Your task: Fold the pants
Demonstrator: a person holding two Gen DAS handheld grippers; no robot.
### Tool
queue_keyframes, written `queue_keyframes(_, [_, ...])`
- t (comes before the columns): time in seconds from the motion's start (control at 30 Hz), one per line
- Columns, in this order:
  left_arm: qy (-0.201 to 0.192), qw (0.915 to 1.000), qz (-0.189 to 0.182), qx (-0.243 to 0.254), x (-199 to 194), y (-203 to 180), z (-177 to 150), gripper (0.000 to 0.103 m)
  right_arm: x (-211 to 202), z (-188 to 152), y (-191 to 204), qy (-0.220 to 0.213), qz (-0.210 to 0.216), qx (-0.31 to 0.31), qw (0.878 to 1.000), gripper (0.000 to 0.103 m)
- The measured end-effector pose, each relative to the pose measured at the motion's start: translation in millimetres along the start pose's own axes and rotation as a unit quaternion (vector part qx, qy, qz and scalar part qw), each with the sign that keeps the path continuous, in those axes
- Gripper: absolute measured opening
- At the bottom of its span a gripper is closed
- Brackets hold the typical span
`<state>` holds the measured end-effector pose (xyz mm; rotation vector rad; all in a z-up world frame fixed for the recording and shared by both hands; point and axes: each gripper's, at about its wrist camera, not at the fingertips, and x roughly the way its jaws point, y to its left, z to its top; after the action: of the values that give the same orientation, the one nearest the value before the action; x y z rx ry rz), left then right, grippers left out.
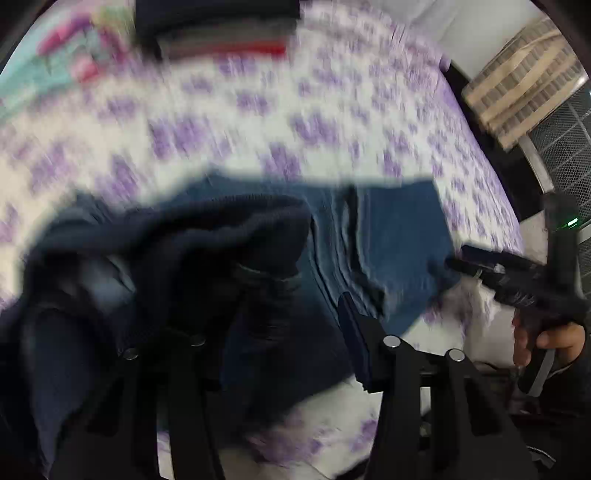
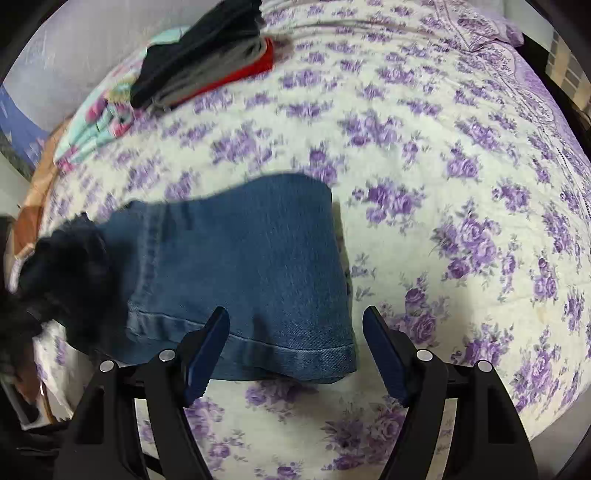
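Jaws apart over jeans (image 2: 236,266), r. gripper (image 2: 295,350)

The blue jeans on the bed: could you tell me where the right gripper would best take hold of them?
Probably the stitched hem of the jeans, approached from above at the near edge. It lies flat on the floral bedspread, directly between the right gripper and its open fingers.

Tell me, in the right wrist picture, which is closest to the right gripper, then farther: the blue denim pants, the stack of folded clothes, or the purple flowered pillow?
1. Blue denim pants, right at the right gripper, hem between its open fingers.
2. Stack of folded clothes, far across the bed, upper left.
3. Purple flowered pillow, top right corner; about as far as the stack, too close to call.
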<state>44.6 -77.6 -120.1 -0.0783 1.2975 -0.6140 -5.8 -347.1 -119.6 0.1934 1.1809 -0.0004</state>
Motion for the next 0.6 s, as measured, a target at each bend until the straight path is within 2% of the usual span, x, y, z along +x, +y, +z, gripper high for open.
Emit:
queue_keyframes(0.03, [-0.004,1.0,-0.005,0.005,-2.8,-5.0,-1.2,0.06,-5.0,1.3,0.1,-0.005,0.006,0.004,1.0,0.076])
queue_keyframes(0.07, [-0.01,0.9998,-0.01,0.014,-10.4,-11.6,-1.5,0.071,-10.3,3.0,1.1,-0.011,0.015,0.009,1.0,0.076])
queue_keyframes(0.13, [-0.023,0.9988,-0.037,0.024,-31.5,-22.1,-5.6,0.075,-18.3,6.8,5.9,-0.021,0.035,0.011,0.999,0.077])
queue_keyframes(0.2, [-0.037,0.9965,-0.064,0.039,-57.9,-28.5,-11.8,0.09,-25.7,11.2,15.9,-0.03,0.055,0.003,0.998,0.078])
queue_keyframes(0.23, [-0.054,0.9956,-0.061,0.047,-71.4,-30.9,-16.1,0.093,-28.5,13.7,22.1,-0.034,0.066,-0.002,0.997,0.079])
queue_keyframes(0.3, [-0.098,0.9932,-0.04,0.05,-104.5,-26.8,-24.0,0.093,-31.0,18.9,36.2,-0.034,0.096,-0.011,0.995,0.08])
queue_keyframes(0.37, [-0.137,0.9898,-0.029,0.028,-132.5,-10.3,-29.5,0.094,-30.3,24.0,56.3,-0.029,0.127,-0.028,0.991,0.08])
queue_keyframes(0.47, [-0.19,0.9808,0.022,-0.038,-165.8,32.4,-39.7,0.096,-29.6,30.3,91.7,-0.03,0.156,-0.073,0.985,0.08])
queue_keyframes(0.53, [-0.215,0.9685,0.069,-0.105,-179.5,69.4,-48.1,0.096,-29.0,30.1,117.3,-0.033,0.159,-0.114,0.98,0.08])
queue_keyframes(0.6, [-0.218,0.9545,0.122,-0.163,-179.8,103.3,-56.4,0.096,-23.6,30.2,146.1,-0.029,0.158,-0.164,0.973,0.08])
